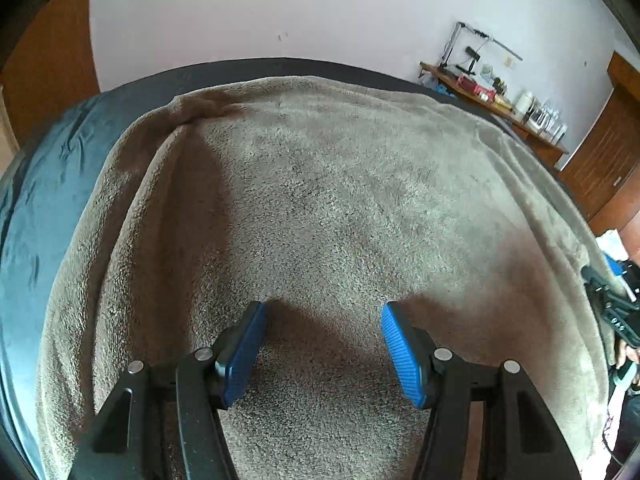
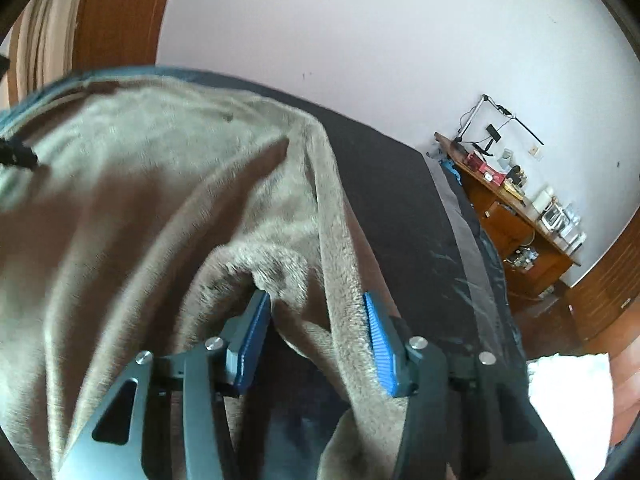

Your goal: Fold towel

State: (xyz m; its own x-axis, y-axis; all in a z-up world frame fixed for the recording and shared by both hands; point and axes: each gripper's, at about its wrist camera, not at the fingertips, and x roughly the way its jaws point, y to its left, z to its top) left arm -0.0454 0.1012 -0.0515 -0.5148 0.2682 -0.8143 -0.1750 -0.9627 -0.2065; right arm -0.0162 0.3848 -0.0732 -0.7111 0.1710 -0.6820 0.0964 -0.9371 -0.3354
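Observation:
A grey-brown plush towel (image 1: 320,180) lies spread over a bed with a dark sheet (image 1: 48,184); its left edge is doubled over in a long fold. My left gripper (image 1: 323,306) hovers open just over the near middle of the towel, with nothing between its blue pads (image 1: 244,356). In the right wrist view the towel (image 2: 140,200) is rumpled at its right edge. My right gripper (image 2: 315,294) straddles that bunched edge with its pads (image 2: 382,344) still apart, the hem running beside the right pad. The right gripper's body also shows at the left wrist view's right edge (image 1: 612,304).
The dark sheet (image 2: 400,208) lies bare to the right of the towel, up to the bed's edge. Beyond it a wooden desk (image 2: 512,216) with clutter and a lamp stands against the pale wall. Wooden doors flank the room on both sides.

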